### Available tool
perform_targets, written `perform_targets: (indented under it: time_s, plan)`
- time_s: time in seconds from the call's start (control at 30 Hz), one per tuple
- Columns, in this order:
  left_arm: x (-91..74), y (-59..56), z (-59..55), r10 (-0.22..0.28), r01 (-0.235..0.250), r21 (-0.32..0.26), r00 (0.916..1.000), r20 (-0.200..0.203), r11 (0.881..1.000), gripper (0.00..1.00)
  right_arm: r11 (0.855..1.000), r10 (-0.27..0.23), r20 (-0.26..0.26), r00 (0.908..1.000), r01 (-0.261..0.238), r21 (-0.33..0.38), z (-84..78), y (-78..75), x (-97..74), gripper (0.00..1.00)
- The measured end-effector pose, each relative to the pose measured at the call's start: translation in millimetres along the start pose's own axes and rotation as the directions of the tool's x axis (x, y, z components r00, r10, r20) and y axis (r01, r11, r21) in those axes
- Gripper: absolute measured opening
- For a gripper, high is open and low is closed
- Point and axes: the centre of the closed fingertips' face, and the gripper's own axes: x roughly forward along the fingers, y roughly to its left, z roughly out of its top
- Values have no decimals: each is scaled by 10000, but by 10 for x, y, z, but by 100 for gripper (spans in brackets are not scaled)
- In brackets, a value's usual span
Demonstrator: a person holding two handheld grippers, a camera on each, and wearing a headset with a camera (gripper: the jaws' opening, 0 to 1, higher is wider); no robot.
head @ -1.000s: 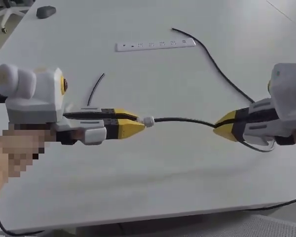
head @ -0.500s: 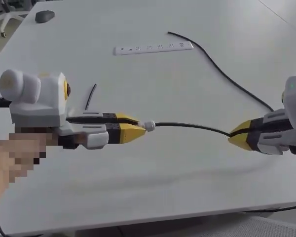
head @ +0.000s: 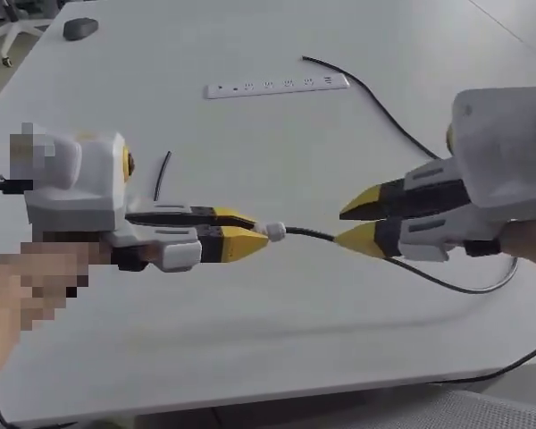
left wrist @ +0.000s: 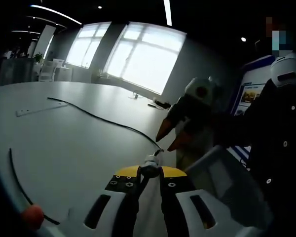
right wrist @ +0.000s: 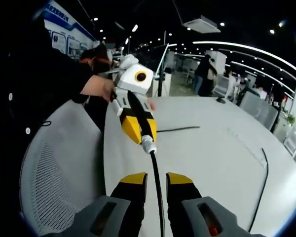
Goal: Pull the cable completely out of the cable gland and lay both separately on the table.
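Observation:
A small white cable gland (head: pixel 272 232) is pinched at the tip of my left gripper (head: pixel 255 228), which is shut on it just above the white table (head: pixel 250 331). The black cable (head: pixel 429 275) leaves the gland to the right. It passes between the yellow fingers of my right gripper (head: pixel 342 225), which is open around it a short way from the gland. In the right gripper view the cable (right wrist: pixel 156 185) runs up the gap of my right gripper (right wrist: pixel 156 177) to the gland (right wrist: pixel 148 144). In the left gripper view the gland (left wrist: pixel 150 161) sits in my left gripper (left wrist: pixel 149 172).
A white power strip (head: pixel 277 86) lies at the far side of the table. A short black cable piece (head: pixel 161 174) lies behind the left gripper. A dark mouse-like object (head: pixel 80 29) sits far left. The table's front edge is close below the grippers.
My right gripper was shut on the cable and pulling right; it has let go, opened and moved left, close to the gland. The left gripper kept hold of the gland.

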Motion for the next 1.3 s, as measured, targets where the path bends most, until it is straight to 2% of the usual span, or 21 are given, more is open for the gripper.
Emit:
perform_targets:
  time_s: [0.2,0.5,0.57,0.67,0.8,1.03,1.1,1.3]
  plan:
    - [15,-13,4,-32,32,7,10000,12,10000,15,9988,324,-13,9995,-324,-368,74,38,179,9]
    - [13,-28,29,-86,85,46,9999,119,10000,15,9973,523,-198,9984,-532,-510,36,4,249,5]
    - [21,-49,39,-156,155,82,9998,137,9998,15,9959,498,-375,9981,-525,-736,6,2,266,4]
    - [34,-63,38,-187,186,130,9998,84,9997,15,9935,419,-470,9980,-466,-1035,-8,-16,267,0]
    - [32,-54,37,-169,168,118,9998,90,9998,15,9937,351,-475,9983,-400,-1052,-8,-17,264,0]
    - [27,-46,51,-160,157,144,9997,168,9998,15,9963,220,-343,9992,-247,-828,2,-31,250,0]
    - [11,-24,43,-81,78,172,9999,138,9998,15,9966,102,-495,9987,-142,-811,-35,-55,234,0]
    - [-47,10,46,17,-19,106,9998,179,9999,15,9989,-159,-492,9987,137,-439,-126,-138,128,0]
